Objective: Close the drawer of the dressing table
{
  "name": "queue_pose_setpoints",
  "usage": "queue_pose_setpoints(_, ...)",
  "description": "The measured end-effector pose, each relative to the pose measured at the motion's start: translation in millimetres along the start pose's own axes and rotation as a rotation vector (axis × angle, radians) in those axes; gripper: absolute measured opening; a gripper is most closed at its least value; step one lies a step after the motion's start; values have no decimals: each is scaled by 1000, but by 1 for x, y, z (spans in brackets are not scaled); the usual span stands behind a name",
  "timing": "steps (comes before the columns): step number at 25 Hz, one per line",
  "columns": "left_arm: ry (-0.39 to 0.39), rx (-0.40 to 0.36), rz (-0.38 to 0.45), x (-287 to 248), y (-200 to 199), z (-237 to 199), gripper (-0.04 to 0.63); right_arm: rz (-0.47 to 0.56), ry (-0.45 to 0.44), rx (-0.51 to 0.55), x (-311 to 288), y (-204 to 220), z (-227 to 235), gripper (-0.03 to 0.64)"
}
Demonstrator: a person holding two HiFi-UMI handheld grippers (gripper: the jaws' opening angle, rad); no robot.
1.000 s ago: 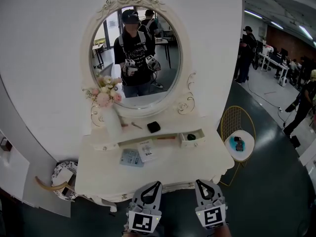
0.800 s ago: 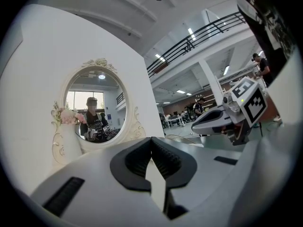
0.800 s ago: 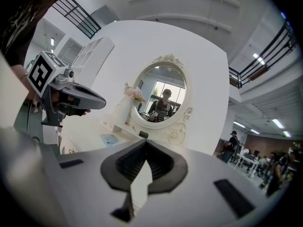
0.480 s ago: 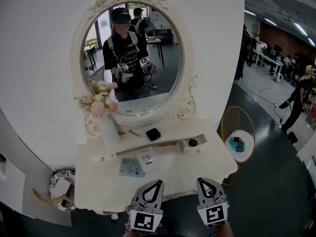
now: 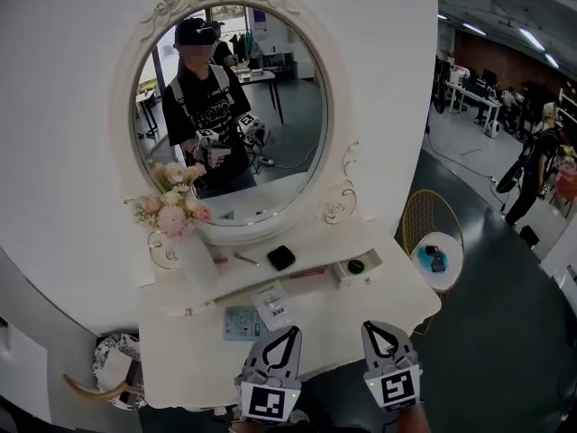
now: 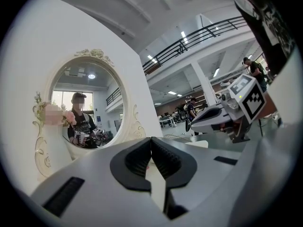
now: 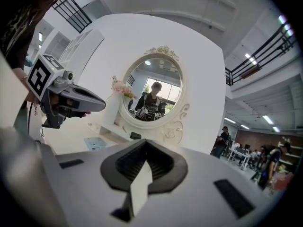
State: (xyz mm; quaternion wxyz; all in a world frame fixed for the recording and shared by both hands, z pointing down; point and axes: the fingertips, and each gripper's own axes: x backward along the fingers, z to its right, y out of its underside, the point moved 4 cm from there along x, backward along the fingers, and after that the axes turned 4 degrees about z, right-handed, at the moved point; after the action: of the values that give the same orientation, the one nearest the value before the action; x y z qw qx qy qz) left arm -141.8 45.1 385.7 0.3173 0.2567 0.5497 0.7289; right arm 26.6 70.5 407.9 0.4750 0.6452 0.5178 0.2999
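Observation:
The white dressing table (image 5: 388, 309) stands against the wall under an oval mirror (image 5: 225, 106). On the right of its raised shelf a small drawer (image 5: 358, 269) is pulled out, with a dark round thing inside. My left gripper (image 5: 288, 334) and right gripper (image 5: 376, 329) are side by side at the table's near edge, pointing at it, well short of the drawer. Both are shut and empty. The pads meet in the left gripper view (image 6: 151, 144) and in the right gripper view (image 7: 145, 146). Each gripper view shows the other gripper beside it.
A vase of pink flowers (image 5: 176, 210) and a black box (image 5: 280, 258) are on the shelf. Two printed cards (image 5: 260, 312) lie on the tabletop. A gold wire stool (image 5: 436, 258) stands to the right, a basket (image 5: 113, 368) on the floor to the left. People stand far right.
Both grippers have moved forward toward the dressing table, and the table's near edge now lies closer to their tips. The jaws stay shut.

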Motion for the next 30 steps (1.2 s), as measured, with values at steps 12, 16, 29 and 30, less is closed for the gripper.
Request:
queue_pose_setpoints(12,12,44,11,-15,15,-19,17,-26,49,-52,-16,10,-2,11)
queue_pose_setpoints(16,18,55,7,-26,16,-19,17,-36,53,-65,-21,17,9,11)
queue_pose_setpoints(29,8,57,-14,-88,21,-20,17,-38,41,-82,-63,34,59,12)
queue_pose_setpoints(30,5,72,-11,-92,21,-21,17,-33,38,-81,-66,35,62,12)
